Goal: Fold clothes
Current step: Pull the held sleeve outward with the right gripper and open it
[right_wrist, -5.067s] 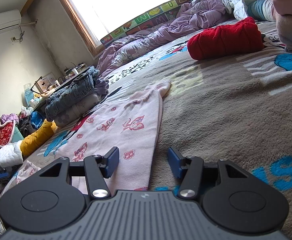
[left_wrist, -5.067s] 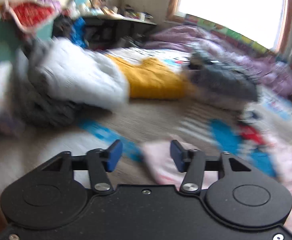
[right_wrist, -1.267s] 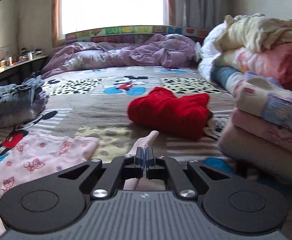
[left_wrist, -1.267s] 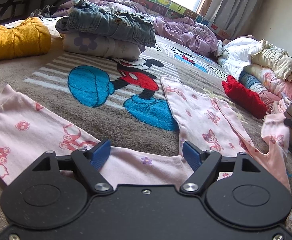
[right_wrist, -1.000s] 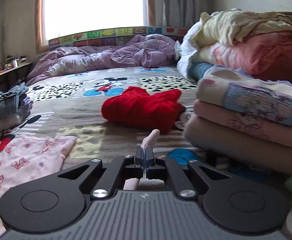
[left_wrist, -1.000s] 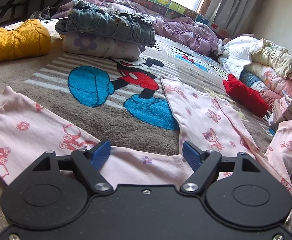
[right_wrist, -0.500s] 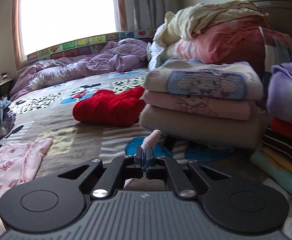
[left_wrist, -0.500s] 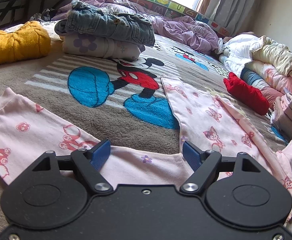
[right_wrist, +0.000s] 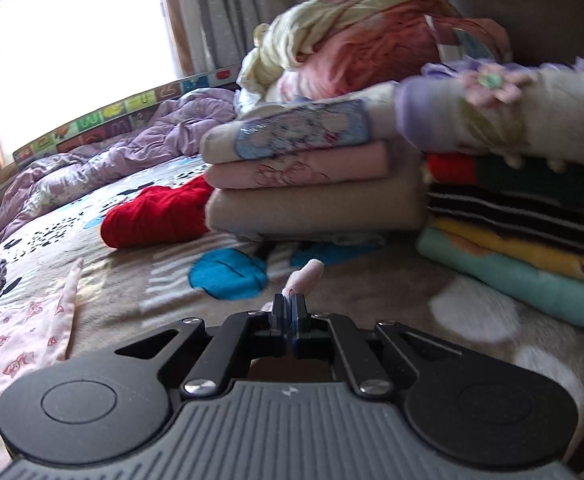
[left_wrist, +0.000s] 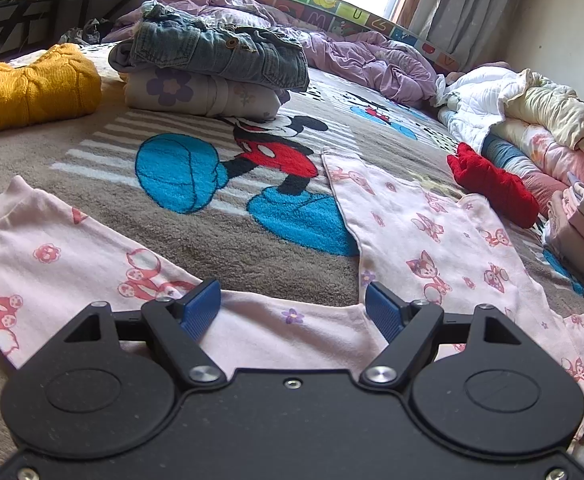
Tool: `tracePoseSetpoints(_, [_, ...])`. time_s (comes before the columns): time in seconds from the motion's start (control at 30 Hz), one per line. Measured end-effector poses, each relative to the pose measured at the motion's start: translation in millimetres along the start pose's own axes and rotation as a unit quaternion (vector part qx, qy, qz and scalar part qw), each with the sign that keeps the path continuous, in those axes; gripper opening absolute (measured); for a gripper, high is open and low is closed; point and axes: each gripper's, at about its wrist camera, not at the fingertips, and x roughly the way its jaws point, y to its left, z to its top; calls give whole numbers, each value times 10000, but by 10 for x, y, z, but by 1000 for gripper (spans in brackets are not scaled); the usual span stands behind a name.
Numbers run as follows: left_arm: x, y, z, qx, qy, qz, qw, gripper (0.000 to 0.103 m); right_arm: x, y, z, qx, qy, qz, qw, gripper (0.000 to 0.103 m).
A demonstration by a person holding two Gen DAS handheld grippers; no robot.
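Pink printed pajama pants (left_wrist: 423, 236) lie spread flat on the cartoon-mouse blanket (left_wrist: 196, 184), one leg running left, the other away to the right. My left gripper (left_wrist: 292, 312) hovers open over the crotch of the pants, blue pads wide apart and touching nothing. In the right wrist view my right gripper (right_wrist: 290, 312) is shut on a pinch of the pink fabric, and a small tip of the pants (right_wrist: 305, 274) pokes out past the pads. The pants' edge (right_wrist: 20, 320) trails off to the left there.
Folded stacks (right_wrist: 311, 184) and a striped pile (right_wrist: 531, 208) stand close ahead of the right gripper. A red garment (left_wrist: 491, 184) lies beyond the pants. Folded jeans on a floral bundle (left_wrist: 212, 68) and a yellow sweater (left_wrist: 28, 88) sit at the back left.
My right gripper has swung rightward and lower with the pinched fabric, bringing the folded stacks close. In the left view the lifted pant leg has dropped flatter at the right. The left gripper stayed still.
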Motion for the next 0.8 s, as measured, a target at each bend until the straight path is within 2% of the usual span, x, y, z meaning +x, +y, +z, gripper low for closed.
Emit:
tracePoseSetpoints(0.23, [1,-27,-12,85,-2,64,9999,80,30,-131,-214,112,193,-157,9996,4])
tracePoseSetpoints(0.4, [-5,-22,-9,66,10,52,10000,80,117,-178,-221,149,345,-191,9991,5])
tracePoseSetpoints(0.47, [-9,-16,-3,45,21,38,10000,80,151,-199,-202,186,408,-211,9988,7])
tracePoseSetpoints(0.6, [-36,-4,28,-37,61,37,10000,80,183,-325,-191,586,549,-180,9966,19])
tracePoseSetpoints(0.7, [-141,-80,57,137,-39,341,9993,80,197,-356,-179,552,528,-210,9969,24])
tracePoseSetpoints(0.8, [-318,-321,50,759,-472,732,9933,80,222,-384,-161,546,512,-215,9970,29])
